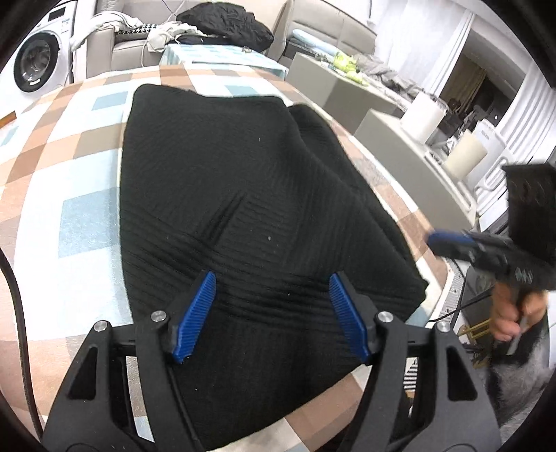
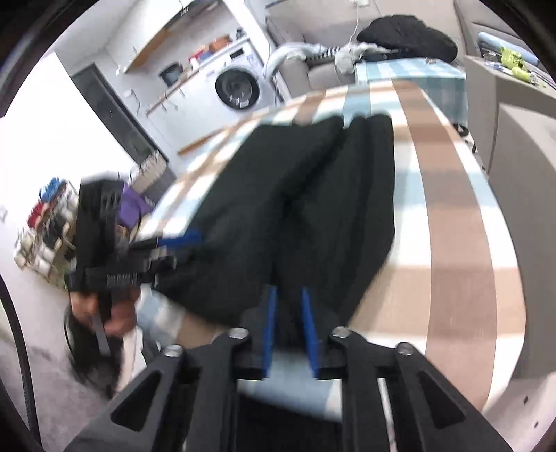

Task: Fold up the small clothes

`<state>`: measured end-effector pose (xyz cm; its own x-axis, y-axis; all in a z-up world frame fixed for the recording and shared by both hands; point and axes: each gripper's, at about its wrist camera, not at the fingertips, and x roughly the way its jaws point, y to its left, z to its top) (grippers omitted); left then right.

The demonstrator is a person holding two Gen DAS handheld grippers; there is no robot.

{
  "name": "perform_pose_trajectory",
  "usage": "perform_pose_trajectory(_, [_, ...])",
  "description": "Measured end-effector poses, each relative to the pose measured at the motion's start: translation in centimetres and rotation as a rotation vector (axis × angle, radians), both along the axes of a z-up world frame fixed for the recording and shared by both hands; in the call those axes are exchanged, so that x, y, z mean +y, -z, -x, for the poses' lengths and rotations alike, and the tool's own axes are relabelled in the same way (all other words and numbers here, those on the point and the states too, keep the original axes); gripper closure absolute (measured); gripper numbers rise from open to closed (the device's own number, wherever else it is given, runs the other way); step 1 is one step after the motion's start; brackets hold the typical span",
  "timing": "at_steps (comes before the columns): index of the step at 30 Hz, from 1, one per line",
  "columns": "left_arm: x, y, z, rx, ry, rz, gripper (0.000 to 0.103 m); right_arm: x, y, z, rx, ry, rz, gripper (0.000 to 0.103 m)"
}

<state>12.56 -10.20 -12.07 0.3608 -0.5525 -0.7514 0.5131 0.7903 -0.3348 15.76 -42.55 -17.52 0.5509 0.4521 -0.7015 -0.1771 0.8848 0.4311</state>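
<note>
A black ribbed garment (image 1: pixel 226 180) lies folded on the checked tablecloth (image 1: pixel 69 174), with a second layer along its right side. My left gripper (image 1: pixel 272 276) hovers open over the garment's near end, blue pads wide apart with nothing between them. In the left wrist view my right gripper (image 1: pixel 438 240) is at the table's right edge, just off the cloth, held by a hand (image 1: pixel 507 313). The right wrist view is blurred. There the right gripper (image 2: pixel 289 292) has a narrow gap between its pads at the garment's (image 2: pixel 312 194) near edge and grips nothing. The left gripper (image 2: pixel 180 240) is at the cloth's left side.
A washing machine (image 1: pixel 34 59) stands at the back left. A sofa holds a black clothes pile (image 1: pixel 226 24). Grey cabinets (image 1: pixel 323 80) and white rolls (image 1: pixel 422 116) stand to the right of the table. The table edge (image 1: pixel 448 278) runs close by the right gripper.
</note>
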Motion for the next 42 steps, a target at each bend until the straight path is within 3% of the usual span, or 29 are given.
perform_pose_trajectory(2, [0.6, -0.5, 0.1, -0.011, -0.019, 0.008, 0.037, 0.4, 0.0, -1.8, -0.004, 0.012, -0.03, 0.065])
perform_pose_trajectory(6, [1.9, -1.2, 0.3, -0.024, -0.05, 0.016, 0.037, 2.9, 1.6, -6.3, 0.035, -0.035, -0.088, 0.059])
perform_pose_trajectory(7, [2.3, -1.5, 0.3, -0.028, -0.06, 0.018, 0.037, 3.7, 2.4, -7.4, 0.063, -0.052, -0.078, 0.06])
perform_pose_trajectory(9, [2.9, -1.9, 0.5, -0.037, -0.074, 0.026, 0.037, 4.2, 3.1, -8.4, 0.097, -0.069, -0.045, 0.095])
perform_pose_trajectory(12, [4.0, -2.6, 0.9, -0.056, -0.093, 0.036, 0.037, 3.9, 0.6, -6.8, -0.007, -0.063, -0.04, 0.098])
perform_pose_trajectory(18, [4.4, -1.1, 0.3, -0.025, -0.115, 0.0, 0.036, 1.8, 4.3, -6.9, 0.14, 0.08, 0.007, 0.098])
perform_pose_trajectory(21, [4.6, -0.8, 0.8, -0.013, -0.119, -0.018, 0.036, 1.3, 3.6, -6.0, 0.124, 0.099, -0.025, 0.089])
perform_pose_trajectory(25, [4.8, -1.0, 2.7, -0.022, -0.069, -0.038, 0.036, 0.0, 2.3, -2.5, 0.079, 0.045, -0.134, 0.061])
perform_pose_trajectory(28, [4.8, -0.1, 3.9, -0.009, -0.057, -0.085, 0.036, 1.0, 1.6, 0.7, 0.042, -0.046, -0.095, 0.06])
perform_pose_trajectory(31, [5.5, 1.0, 4.7, 0.027, -0.073, -0.082, 0.036, 1.9, 2.3, 2.1, 0.042, -0.09, -0.025, 0.06])
perform_pose_trajectory(33, [5.8, 1.4, 5.2, 0.025, -0.086, -0.107, 0.036, 2.7, 3.0, 1.8, 0.04, -0.094, 0.03, 0.066])
perform_pose_trajectory(35, [6.0, 1.5, 5.5, 0.018, -0.096, -0.131, 0.036, 3.3, 3.3, 1.1, 0.03, -0.092, 0.081, 0.098])
perform_pose_trajectory(39, [6.3, 1.4, 5.9, 0.003, -0.105, -0.166, 0.036, 2.5, 2.6, 2.3, -0.023, -0.086, 0.033, 0.098])
perform_pose_trajectory(42, [6.5, 1.4, 6.0, 0.002, -0.101, -0.17, 0.036, 1.8, 4.6, 1.5, 0.07, -0.033, 0.052, 0.098])
